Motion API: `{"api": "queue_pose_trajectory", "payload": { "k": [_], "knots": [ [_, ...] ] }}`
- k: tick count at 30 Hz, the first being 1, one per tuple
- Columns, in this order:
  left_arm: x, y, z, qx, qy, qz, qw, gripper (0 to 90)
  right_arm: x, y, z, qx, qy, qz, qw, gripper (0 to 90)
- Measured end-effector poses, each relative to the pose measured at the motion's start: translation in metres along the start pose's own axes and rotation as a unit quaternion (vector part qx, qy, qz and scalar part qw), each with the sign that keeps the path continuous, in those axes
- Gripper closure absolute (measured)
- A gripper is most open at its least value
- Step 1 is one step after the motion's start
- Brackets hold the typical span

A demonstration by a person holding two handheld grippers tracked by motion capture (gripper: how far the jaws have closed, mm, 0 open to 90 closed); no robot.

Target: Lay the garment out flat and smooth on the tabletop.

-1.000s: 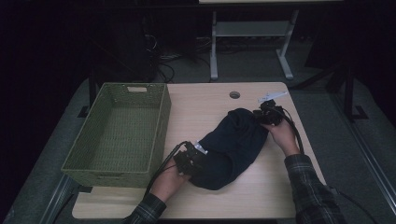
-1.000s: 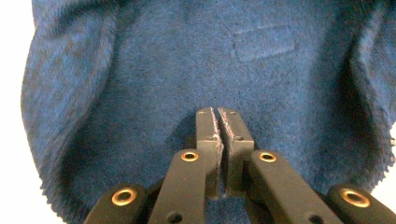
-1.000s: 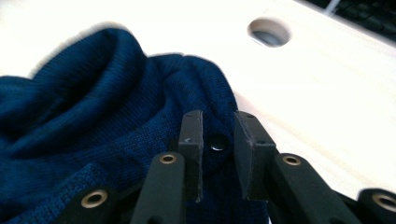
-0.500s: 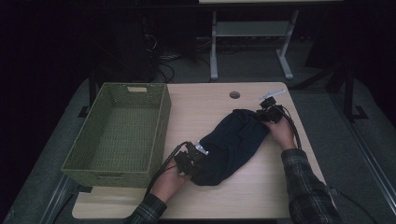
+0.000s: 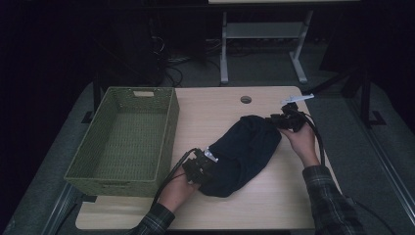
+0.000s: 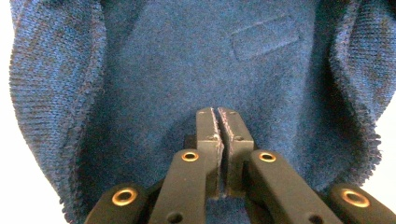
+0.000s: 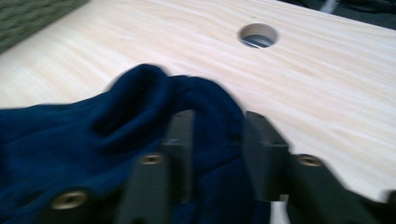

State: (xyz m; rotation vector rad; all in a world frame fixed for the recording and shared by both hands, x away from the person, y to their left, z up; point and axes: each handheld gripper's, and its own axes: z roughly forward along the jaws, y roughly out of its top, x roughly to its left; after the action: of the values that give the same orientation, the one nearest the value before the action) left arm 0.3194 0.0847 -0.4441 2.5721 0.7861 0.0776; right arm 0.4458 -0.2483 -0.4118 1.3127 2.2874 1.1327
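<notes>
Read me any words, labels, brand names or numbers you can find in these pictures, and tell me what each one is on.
No readable text anywhere.
Sewn patch on the blue knit garment: blank in the left gripper view, no lettering shows.
White tag near the table edge: too small to read.
Green basket: no label shows.

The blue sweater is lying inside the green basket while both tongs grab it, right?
Not quite. The blue sweater lies on the wooden table, beside the green basket, not inside it; the high view shows the basket with nothing in it. The rest holds: the left tongs pinch its knit and the right tongs have a fold between them.
</notes>
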Motion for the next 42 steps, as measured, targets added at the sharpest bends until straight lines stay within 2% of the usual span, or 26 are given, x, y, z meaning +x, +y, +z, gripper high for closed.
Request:
{"api": "queue_pose_trajectory", "payload": {
  "k": [1,5,10,12,15,18,19,22,23,25,27,29,32,36,37,42],
  "knots": [
    [0.0,0.0,0.0,-0.002,-0.002,-0.003,1.0,87.2,0.004,-0.002,-0.002,0.003,0.004,0.0,1.0,74.9],
    [0.0,0.0,0.0,-0.003,-0.002,-0.004,1.0,87.2,0.02,-0.014,-0.009,0.011,0.008,-0.025,0.9996,89.3],
    [0.0,0.0,0.0,-0.003,-0.003,-0.005,1.0,87.2,0.04,-0.028,-0.019,0.023,0.022,-0.05,0.9982,89.7],
    [0.001,0.0,0.0,-0.001,-0.004,-0.003,1.0,87.2,0.047,-0.033,-0.024,0.019,0.025,-0.055,0.998,89.8],
    [0.002,0.0,0.0,0.0,-0.003,0.001,1.0,87.2,0.059,-0.044,-0.033,0.013,0.044,-0.052,0.9976,89.8],
    [0.001,0.0,0.0,0.0,-0.006,-0.005,1.0,87.2,0.079,-0.059,-0.038,0.008,0.048,-0.073,0.9962,89.8],
    [0.001,0.0,0.0,0.0,-0.005,-0.005,1.0,87.2,0.085,-0.064,-0.04,0.006,0.05,-0.071,0.9962,89.9],
    [0.0,0.0,0.0,-0.002,-0.004,-0.008,1.0,87.2,0.102,-0.074,-0.04,0.01,0.049,-0.081,0.9954,89.9],
    [0.0,0.0,0.0,0.0,-0.003,-0.005,1.0,87.2,0.105,-0.075,-0.04,0.013,0.056,-0.085,0.9947,89.9],
    [0.0,0.0,0.0,-0.002,-0.003,-0.008,1.0,87.2,0.114,-0.079,-0.041,0.011,0.073,-0.079,0.9942,89.9],
    [0.0,0.0,0.0,0.0,-0.004,-0.005,1.0,87.2,0.122,-0.085,-0.038,0.005,0.077,-0.081,0.9937,89.8],
    [0.001,0.0,0.0,0.0,-0.005,-0.005,1.0,87.2,0.129,-0.09,-0.03,0.013,0.079,-0.082,0.9935,89.9],
    [0.001,0.0,0.0,0.0,-0.006,-0.004,1.0,87.1,0.135,-0.097,-0.018,0.035,0.087,-0.075,0.9928,89.9],
    [0.001,0.0,0.0,0.0,-0.011,-0.003,0.9999,85.7,0.139,-0.105,-0.006,0.071,0.068,-0.091,0.991,89.9],
    [0.001,0.0,0.0,0.001,-0.014,-0.003,0.9999,83.8,0.138,-0.107,-0.007,0.063,0.07,-0.091,0.9914,89.9],
    [0.0,0.007,-0.004,-0.005,-0.028,-0.003,0.9996,82.0,0.137,-0.108,-0.01,0.072,0.065,-0.108,0.9894,89.9]
  ]
}}
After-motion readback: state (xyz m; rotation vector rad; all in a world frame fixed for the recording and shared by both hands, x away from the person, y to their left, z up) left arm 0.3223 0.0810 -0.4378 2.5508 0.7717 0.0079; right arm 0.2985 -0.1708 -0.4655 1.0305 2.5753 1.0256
